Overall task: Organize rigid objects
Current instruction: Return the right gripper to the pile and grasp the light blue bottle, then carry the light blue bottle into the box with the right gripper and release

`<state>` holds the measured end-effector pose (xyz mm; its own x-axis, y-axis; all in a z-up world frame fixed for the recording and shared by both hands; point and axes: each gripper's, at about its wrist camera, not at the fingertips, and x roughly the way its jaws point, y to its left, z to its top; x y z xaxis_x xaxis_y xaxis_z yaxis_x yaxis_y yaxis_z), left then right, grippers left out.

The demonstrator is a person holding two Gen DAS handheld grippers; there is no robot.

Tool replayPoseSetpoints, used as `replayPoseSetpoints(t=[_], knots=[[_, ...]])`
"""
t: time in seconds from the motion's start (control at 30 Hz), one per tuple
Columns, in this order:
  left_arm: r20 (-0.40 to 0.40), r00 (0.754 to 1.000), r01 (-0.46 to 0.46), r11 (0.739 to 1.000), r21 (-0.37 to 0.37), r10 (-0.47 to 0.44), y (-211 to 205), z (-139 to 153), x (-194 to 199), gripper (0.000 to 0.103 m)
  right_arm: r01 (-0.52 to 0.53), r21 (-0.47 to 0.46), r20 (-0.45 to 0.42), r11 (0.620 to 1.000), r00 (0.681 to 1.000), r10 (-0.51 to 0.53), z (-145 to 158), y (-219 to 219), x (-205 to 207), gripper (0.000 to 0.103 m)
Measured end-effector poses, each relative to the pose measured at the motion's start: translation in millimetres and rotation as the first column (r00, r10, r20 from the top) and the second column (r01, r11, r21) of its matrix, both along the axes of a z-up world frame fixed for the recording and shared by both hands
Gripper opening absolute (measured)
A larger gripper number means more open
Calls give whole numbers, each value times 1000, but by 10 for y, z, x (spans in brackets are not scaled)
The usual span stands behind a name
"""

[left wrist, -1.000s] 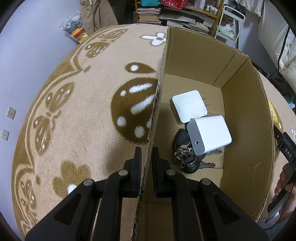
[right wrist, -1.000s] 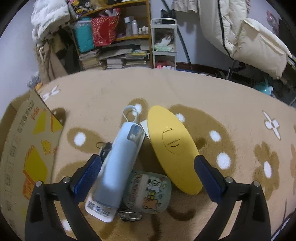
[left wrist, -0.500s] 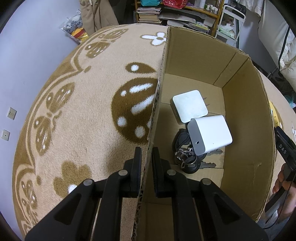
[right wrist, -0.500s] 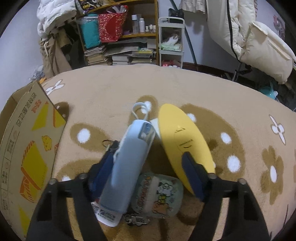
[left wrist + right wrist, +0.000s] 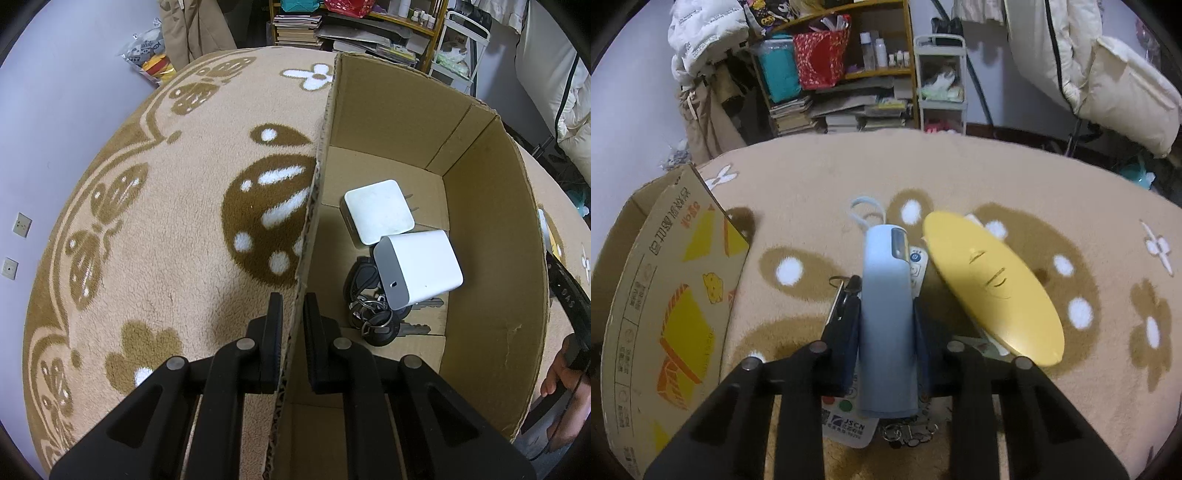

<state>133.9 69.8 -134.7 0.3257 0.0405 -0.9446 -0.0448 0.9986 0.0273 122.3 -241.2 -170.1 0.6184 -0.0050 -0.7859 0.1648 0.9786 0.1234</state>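
My left gripper is shut on the near left wall of the open cardboard box. Inside the box lie a flat white charger, a white adapter block and a bunch of keys with black fobs. My right gripper is shut on a light blue bottle with a white strap loop, lying on the rug. Under the bottle is a white remote control. A yellow oval object lies just to its right. The box's printed outer wall stands at the left.
A beige rug with brown patterns covers the floor. Metal key rings lie under the bottle's near end. Shelves with books and boxes and a white cart stand at the back. A hand shows beside the box.
My right gripper has closed from wide open onto the light blue bottle and moved in over it. The left gripper has stayed clamped on the box wall.
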Motion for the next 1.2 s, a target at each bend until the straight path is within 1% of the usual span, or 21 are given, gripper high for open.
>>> replayPoseSetpoints(t=[0.13,0.4,0.47,0.53,0.63,0.8,0.93,1.2], knots=[[-1,1000,-1,1000,-2,1,8,-1,0,10,51,69,30,996,998,-53,114,-116,-76,29],[0,1000,0,1000,-3,0,11,2,-2,10,69,154,76,986,994,-82,311,-157,-176,29],[2,1000,5,1000,5,-5,5,4,-3,10,45,160,86,986,995,-59,369,-109,-182,29],[3,1000,10,1000,17,-10,-13,5,-4,10,18,186,94,982,995,-36,414,-59,-184,29],[2,1000,7,1000,9,-7,-18,7,-7,10,-3,188,104,982,994,-17,504,64,-200,29],[-2,1000,1,1000,2,-1,-20,8,-8,10,-101,190,149,977,986,73,705,338,-242,29],[-5,1000,-4,1000,-4,4,-4,10,-3,10,-165,191,166,968,977,134,807,573,-264,29],[-4,1000,-4,1000,-17,4,27,17,-13,10,-300,117,184,947,943,276,933,1191,-280,29]])
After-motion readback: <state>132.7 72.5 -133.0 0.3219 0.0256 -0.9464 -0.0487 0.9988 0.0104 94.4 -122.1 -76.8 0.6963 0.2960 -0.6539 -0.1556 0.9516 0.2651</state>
